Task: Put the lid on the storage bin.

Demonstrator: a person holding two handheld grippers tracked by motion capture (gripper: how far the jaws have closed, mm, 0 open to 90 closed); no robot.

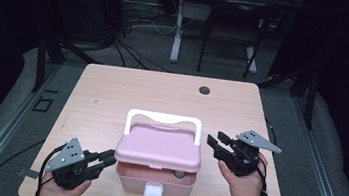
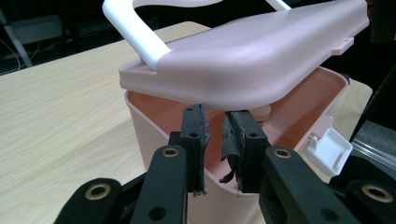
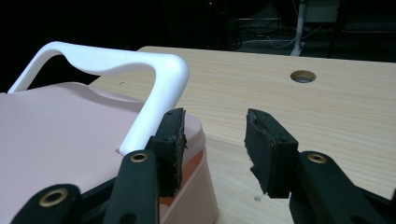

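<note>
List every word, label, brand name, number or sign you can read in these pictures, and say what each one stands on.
There is no readable text.
Pink box: plain, no label or brand visible.
Its lid and white handle: no print.
White latch: blank.
Wooden table: bare wood grain and a round hole, no markings.
Grey plates on the left gripper and right gripper: no lettering that can be made out.

Just ahead of the left gripper point(image 2: 215, 135), the lid point(image 2: 261, 60) is smooth pink plastic with a soft sheen, as is the box point(image 2: 154, 126) below it. The handle point(image 3: 154, 79) beside the right gripper point(image 3: 215, 140) is glossy white plastic. The pads point(image 3: 266, 144) look matt, rough, frayed black rubber. The table point(image 3: 336, 116) is pale matt woodgrain.
</note>
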